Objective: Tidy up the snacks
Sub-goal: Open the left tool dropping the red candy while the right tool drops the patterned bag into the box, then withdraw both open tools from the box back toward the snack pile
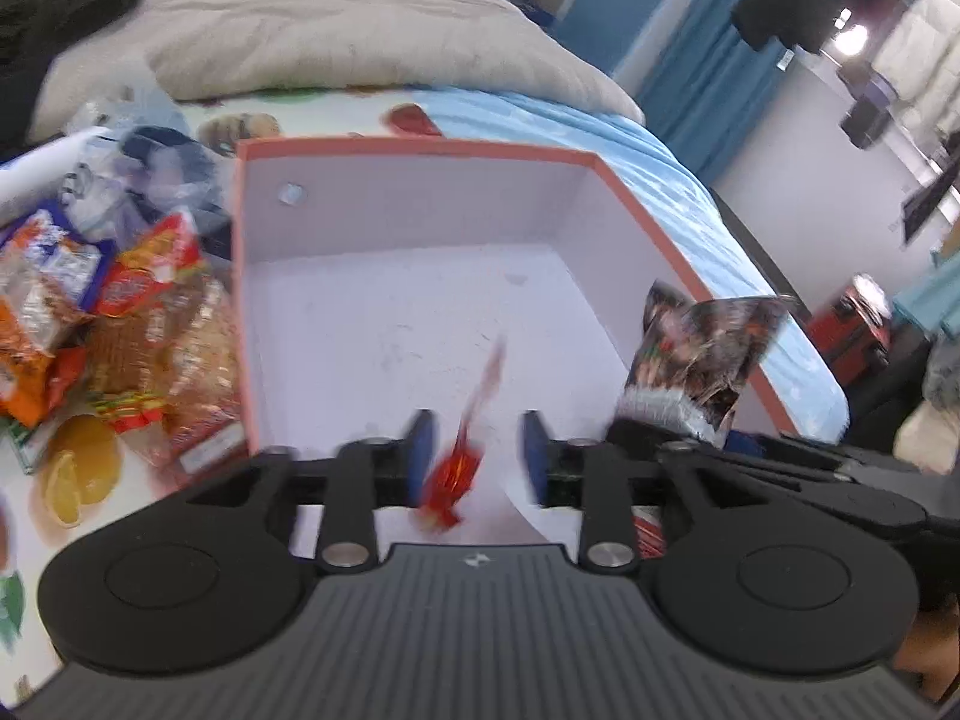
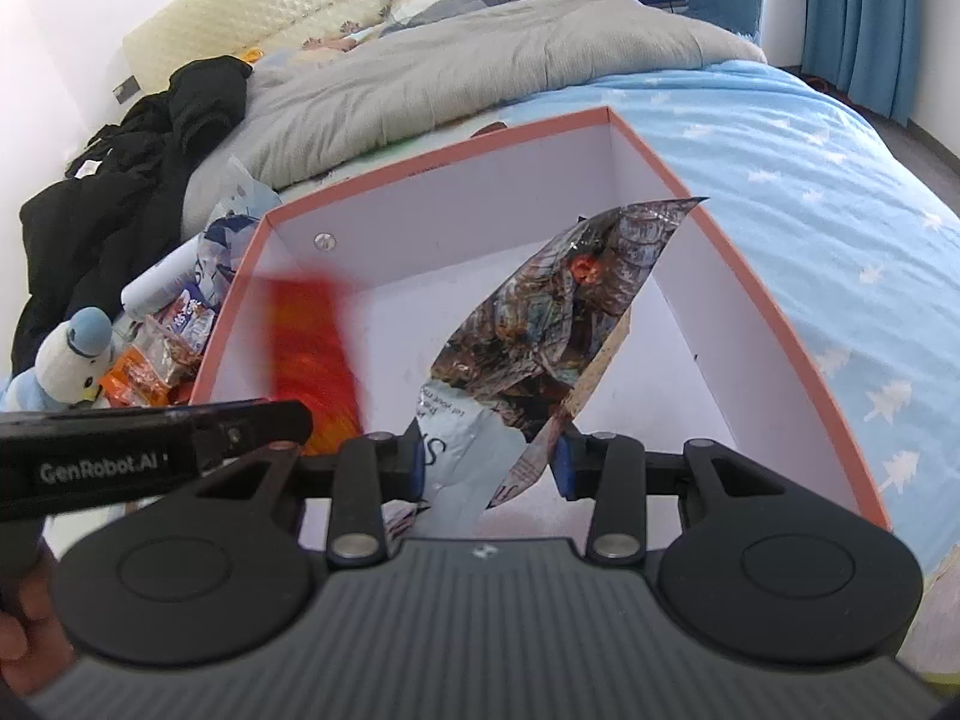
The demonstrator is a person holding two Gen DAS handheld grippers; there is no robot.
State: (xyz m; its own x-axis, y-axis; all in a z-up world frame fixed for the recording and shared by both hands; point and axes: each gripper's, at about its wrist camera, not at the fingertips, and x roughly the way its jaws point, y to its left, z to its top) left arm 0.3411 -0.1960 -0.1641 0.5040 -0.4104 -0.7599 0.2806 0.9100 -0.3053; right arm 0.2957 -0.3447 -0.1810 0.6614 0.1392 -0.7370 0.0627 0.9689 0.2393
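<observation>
An open white box with a salmon rim (image 1: 630,192) (image 2: 774,306) stands on the bed. My left gripper (image 1: 477,462) is open over the box; a red snack packet (image 1: 453,477) is between its fingers, blurred, not gripped. It shows as a red blur in the right wrist view (image 2: 312,348). My right gripper (image 2: 489,459) is over the box with a dark foil snack bag (image 2: 552,324) between its pads; the bag also shows in the left wrist view (image 1: 696,360).
A pile of snack packets (image 1: 90,312) (image 2: 162,354) lies left of the box on the printed sheet. A grey duvet (image 2: 456,72) and black clothes (image 2: 120,180) lie behind. A plush toy (image 2: 66,360) sits at the left.
</observation>
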